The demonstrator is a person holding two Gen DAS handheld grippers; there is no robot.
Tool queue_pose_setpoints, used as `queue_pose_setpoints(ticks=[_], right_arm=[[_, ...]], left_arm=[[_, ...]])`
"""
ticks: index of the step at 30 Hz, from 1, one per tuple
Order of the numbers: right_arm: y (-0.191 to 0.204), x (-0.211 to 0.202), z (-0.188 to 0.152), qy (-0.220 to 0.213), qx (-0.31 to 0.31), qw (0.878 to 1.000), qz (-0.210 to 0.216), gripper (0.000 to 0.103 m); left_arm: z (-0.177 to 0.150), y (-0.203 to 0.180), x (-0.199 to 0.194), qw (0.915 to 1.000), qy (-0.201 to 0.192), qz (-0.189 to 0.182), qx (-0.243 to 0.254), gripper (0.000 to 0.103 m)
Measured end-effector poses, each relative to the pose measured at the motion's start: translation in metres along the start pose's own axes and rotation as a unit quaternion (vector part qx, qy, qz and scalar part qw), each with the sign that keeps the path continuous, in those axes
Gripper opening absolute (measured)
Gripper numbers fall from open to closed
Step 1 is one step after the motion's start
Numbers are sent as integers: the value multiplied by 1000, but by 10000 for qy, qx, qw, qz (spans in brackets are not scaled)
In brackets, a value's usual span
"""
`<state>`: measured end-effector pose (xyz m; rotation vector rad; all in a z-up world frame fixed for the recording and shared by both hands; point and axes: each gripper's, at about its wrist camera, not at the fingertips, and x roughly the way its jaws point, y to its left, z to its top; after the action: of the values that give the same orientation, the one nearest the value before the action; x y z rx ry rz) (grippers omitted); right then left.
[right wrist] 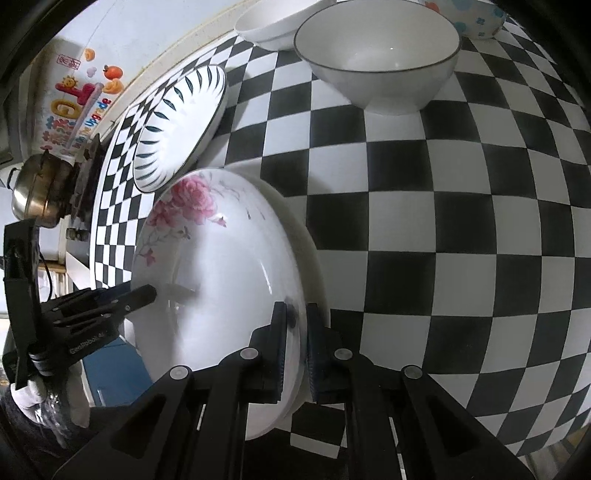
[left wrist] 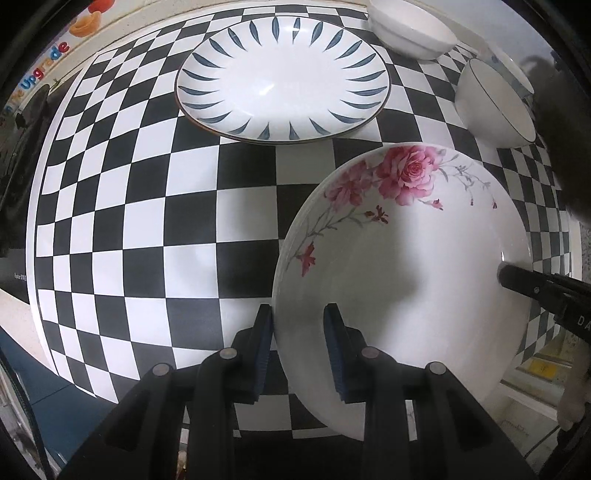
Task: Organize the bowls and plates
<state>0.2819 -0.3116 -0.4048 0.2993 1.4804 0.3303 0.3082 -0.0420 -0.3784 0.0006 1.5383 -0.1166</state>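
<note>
A white plate with pink roses (left wrist: 406, 258) is held tilted above the black-and-white checked table (left wrist: 147, 221). My left gripper (left wrist: 299, 332) is shut on its near rim, one finger on each face. At the plate's far right edge, the right gripper's fingertips (left wrist: 511, 275) pinch the rim. In the right wrist view, my right gripper (right wrist: 297, 332) is shut on the rose plate (right wrist: 221, 277), and the left gripper (right wrist: 144, 295) grips its opposite side. Behind it, a blue-leaf plate (left wrist: 282, 74) (right wrist: 181, 125) lies flat on the table.
Along the back stand a plain white bowl (left wrist: 410, 27) (right wrist: 273, 26), a dark-rimmed white bowl (left wrist: 491, 103) (right wrist: 380, 59) and a dotted bowl (right wrist: 476, 18). A metal pot (right wrist: 37, 192) sits beyond the table's left edge. Bare checked cloth (right wrist: 443, 240) spreads to the right.
</note>
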Motion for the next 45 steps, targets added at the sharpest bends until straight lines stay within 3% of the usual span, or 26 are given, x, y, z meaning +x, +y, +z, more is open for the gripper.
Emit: queue_pose_setpoints(ticks=[16,25,27,30,37,40,42,45], right_arm=[[16,-2,-7,309,-42,9984,-468,14],[13,-8,-13,227,72,9988,-433,14],[11,-12,-15,188,86,9979,-608,14],[7,-13,-17,230,143,9988,-402,14],[8,-15,-17,298,43,9989,-369,14],[12,-24,-12,219,-14,9991,-375,25],[18,-35,-6,97,-18,9996,-273,48],[31,-49,7,-47,-53,9999,-88,56]], left_arm=[[-7,-8,0,9999,-5,86,64,25],[-10,-4,-2,9999,-33,122,-91,25],[-12,-4,-4,9998,-54,130,-139,25],[-15,-2,-6,9996,-79,134,-231,25],[-24,8,-22,9983,-243,154,-516,26],[-22,22,-40,9960,-424,146,-769,26],[-17,34,-51,9940,-536,142,-939,26],[-2,54,-66,9910,-703,141,-1127,26]])
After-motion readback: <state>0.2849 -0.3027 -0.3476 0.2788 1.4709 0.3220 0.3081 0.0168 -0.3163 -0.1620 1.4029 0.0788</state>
